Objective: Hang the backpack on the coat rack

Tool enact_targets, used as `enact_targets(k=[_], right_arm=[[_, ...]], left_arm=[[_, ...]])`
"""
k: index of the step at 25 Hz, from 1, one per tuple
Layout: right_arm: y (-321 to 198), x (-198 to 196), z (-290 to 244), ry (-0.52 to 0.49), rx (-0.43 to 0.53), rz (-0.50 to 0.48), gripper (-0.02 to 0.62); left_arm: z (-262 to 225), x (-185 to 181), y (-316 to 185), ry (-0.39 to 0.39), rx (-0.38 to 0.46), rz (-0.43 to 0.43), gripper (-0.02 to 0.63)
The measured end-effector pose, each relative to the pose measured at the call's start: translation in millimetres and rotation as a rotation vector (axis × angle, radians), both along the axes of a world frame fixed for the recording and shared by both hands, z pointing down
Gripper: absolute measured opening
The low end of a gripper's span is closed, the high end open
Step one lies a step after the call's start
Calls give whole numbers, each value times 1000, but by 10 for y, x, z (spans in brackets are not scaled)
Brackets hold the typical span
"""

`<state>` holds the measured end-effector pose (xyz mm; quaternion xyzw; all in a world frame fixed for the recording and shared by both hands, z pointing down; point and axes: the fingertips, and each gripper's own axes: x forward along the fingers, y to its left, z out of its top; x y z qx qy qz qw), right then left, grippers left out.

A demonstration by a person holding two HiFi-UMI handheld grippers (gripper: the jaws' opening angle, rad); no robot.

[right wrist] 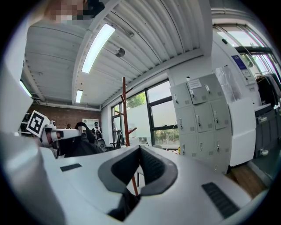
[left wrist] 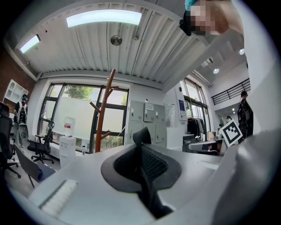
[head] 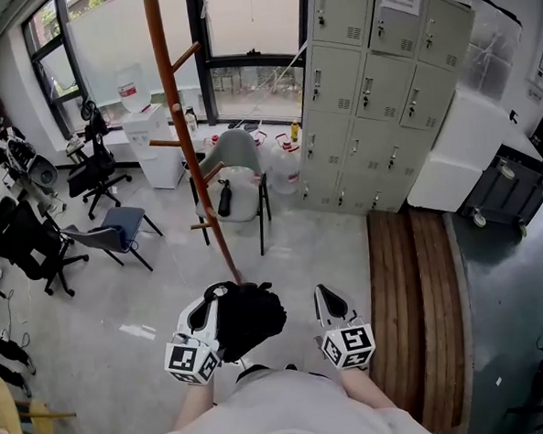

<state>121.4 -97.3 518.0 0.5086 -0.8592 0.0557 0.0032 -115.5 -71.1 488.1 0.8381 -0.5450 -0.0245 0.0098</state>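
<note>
Head view | left hand-held gripper point(head: 211, 302) clamps black backpack point(head: 252, 318) | right hand-held gripper point(head: 328, 297) closed, empty | coat rack point(head: 187, 148) stands ahead, nearer left.

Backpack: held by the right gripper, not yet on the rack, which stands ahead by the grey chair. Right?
Wrong gripper. The left gripper holds the backpack: the left gripper view shows its strap pinched between the jaws. The right gripper is shut on nothing. The rest holds: it is not yet on the rack, which stands ahead by the grey chair.
</note>
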Motion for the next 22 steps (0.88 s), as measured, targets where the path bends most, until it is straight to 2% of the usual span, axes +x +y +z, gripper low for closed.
enact_targets(k=[8, 22], right_arm=[[-435, 169, -42, -41, -5, -2, 8], [-893, -203, -60, -70, -22, 17, 8]], left_arm=[[-14, 118, -544, 2, 5, 6, 12], [58, -30, -1049, -39, -38, 94, 11]])
